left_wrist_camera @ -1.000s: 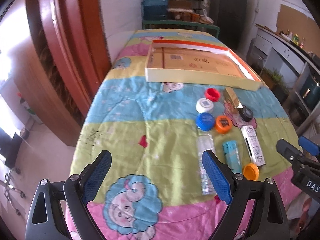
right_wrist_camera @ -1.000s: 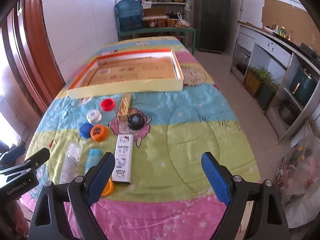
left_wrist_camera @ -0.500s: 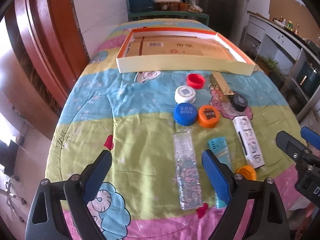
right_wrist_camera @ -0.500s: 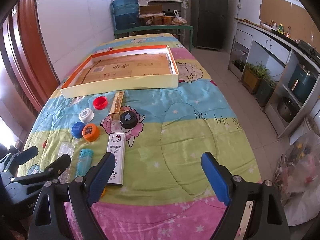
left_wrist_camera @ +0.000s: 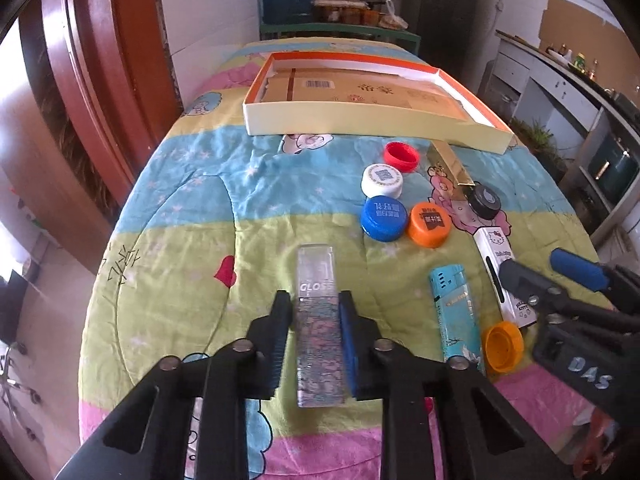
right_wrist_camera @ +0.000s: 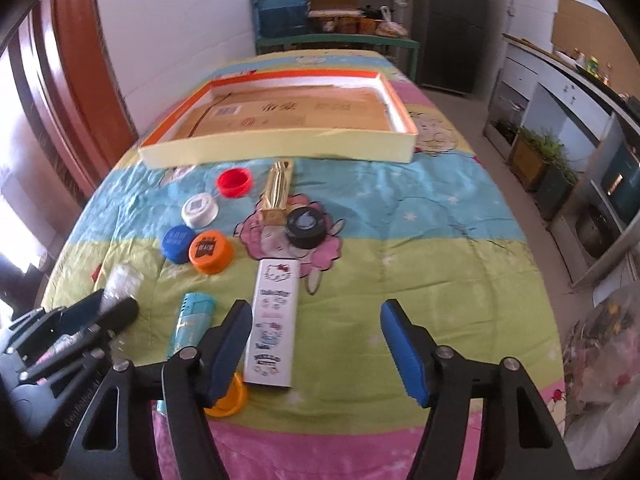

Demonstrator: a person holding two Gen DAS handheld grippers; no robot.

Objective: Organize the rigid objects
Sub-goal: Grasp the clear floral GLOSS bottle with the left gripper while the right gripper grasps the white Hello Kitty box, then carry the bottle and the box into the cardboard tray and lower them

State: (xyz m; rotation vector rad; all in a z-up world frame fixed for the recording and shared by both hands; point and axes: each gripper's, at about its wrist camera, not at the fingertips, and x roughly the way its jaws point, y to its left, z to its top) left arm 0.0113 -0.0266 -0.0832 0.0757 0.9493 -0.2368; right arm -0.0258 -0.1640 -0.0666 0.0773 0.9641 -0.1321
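Near the bench's (left_wrist_camera: pixel 168 184) front edge, the left tool (left_wrist_camera: pixel 314 332) has just closed, pinching the clear gloss tube (left_wrist_camera: pixel 318 312). Lift it straight, keeping it level, toward the far box (left_wrist_camera: pixel 360 122); the right tool (right_wrist_camera: pixel 312 344), narrowing yet still spread and empty, sits beside the white Hello Kitty box (right_wrist_camera: pixel 274 320).

The quilt (left_wrist_camera: pixel 192 208) runs in pink, blue and yellow-green bands printed with cartoon figures and small stars. The shallow box (left_wrist_camera: pixel 360 124) is cream outside with an orange rim and a brown cardboard floor. Caps lie in red (left_wrist_camera: pixel 401 156), white (left_wrist_camera: pixel 382 180), blue (left_wrist_camera: pixel 384 218) and orange (left_wrist_camera: pixel 430 225). The clear gloss tube (left_wrist_camera: pixel 318 320) shows a pink-and-teal pattern. The lighter (left_wrist_camera: pixel 456 312) is turquoise. The white carton (right_wrist_camera: pixel 273 320) bears cartoon-cat prints.
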